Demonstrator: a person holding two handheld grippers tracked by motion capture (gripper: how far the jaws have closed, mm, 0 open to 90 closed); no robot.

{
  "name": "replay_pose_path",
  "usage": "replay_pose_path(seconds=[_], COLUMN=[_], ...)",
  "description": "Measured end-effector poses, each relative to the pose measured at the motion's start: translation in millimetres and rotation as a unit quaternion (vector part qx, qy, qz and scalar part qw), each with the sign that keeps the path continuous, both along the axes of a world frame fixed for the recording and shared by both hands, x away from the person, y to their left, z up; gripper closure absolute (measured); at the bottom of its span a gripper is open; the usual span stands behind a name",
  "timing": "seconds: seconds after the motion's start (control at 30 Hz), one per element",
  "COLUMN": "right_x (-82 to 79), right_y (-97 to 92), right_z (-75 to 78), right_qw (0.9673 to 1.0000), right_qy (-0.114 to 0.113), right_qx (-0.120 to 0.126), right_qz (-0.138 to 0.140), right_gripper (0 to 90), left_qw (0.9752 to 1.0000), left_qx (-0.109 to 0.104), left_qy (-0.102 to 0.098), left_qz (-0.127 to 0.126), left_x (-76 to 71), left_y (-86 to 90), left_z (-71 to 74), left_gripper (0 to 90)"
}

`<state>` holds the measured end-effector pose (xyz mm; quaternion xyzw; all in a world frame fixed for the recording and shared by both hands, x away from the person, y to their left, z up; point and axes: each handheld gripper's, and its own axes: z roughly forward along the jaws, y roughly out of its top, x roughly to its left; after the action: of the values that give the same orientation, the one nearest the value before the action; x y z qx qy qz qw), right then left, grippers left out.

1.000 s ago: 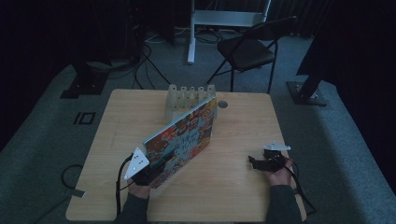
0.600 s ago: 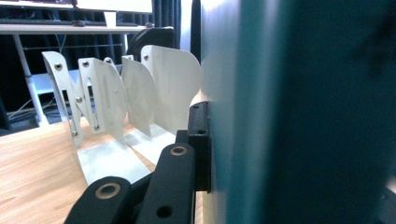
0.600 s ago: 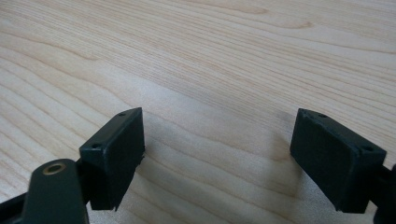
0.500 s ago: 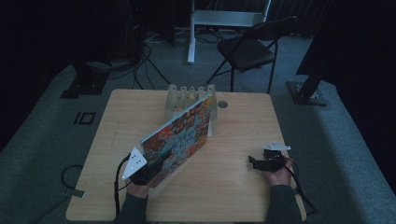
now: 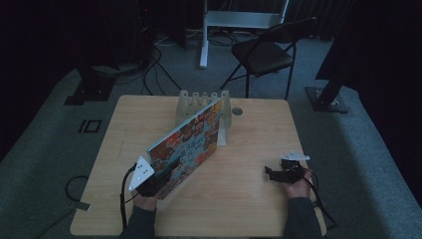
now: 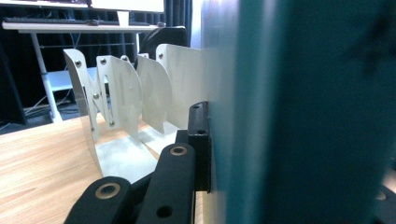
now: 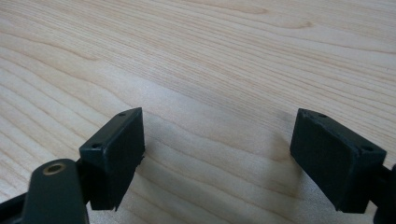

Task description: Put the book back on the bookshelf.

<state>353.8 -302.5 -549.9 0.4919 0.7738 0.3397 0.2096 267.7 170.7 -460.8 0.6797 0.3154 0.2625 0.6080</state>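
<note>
Jaws of left gripper (image 5: 161,181) clamped on near corner of picture book (image 5: 186,144), held tilted, far edge at white slotted rack (image 5: 201,102) mid-table. Right gripper (image 5: 271,173) resting near right on wooden table (image 5: 249,199), jaws wide apart, nothing between.

Colourful cartoon-covered book (image 5: 190,143), teal back; white rack (image 5: 203,102); pale wooden table (image 5: 249,199).

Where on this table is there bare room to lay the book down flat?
Bare wood lies on the table left of the book, and between the book and the right gripper. The right back corner past the small disc is free too. It is crowded at the back middle, where the white rack stands against the book's far end.
</note>
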Motion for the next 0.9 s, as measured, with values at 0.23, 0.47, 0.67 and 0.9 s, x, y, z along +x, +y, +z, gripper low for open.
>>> replay_pose_path(seconds=[0.23, 0.47, 0.67, 0.9], right_x=[0.0, 0.0, 0.0, 0.0], right_y=[-0.1, 0.0, -0.1, -0.1], right_z=[0.0, 0.0, 0.0, 0.0], right_qw=[1.0000, 1.0000, 1.0000, 1.0000], right_qy=[0.000, 0.000, 0.000, 0.000], right_qx=[0.000, 0.000, 0.000, 0.000], right_qz=[0.000, 0.000, 0.000, 0.000], right_gripper=[17.3, 17.3, 17.3, 17.3], left_qw=[1.0000, 0.9999, 0.9999, 0.9998], left_qx=[-0.002, -0.004, -0.005, -0.007], left_qy=[0.001, -0.001, -0.001, 0.000], left_qz=[0.007, 0.012, 0.015, 0.019], left_x=[0.7, 1.0, 1.0, 1.8], left_y=[1.6, 3.8, 6.2, 7.5], left_z=[0.2, 1.1, 1.2, 1.4], left_gripper=[81.0, 81.0, 81.0, 81.0])
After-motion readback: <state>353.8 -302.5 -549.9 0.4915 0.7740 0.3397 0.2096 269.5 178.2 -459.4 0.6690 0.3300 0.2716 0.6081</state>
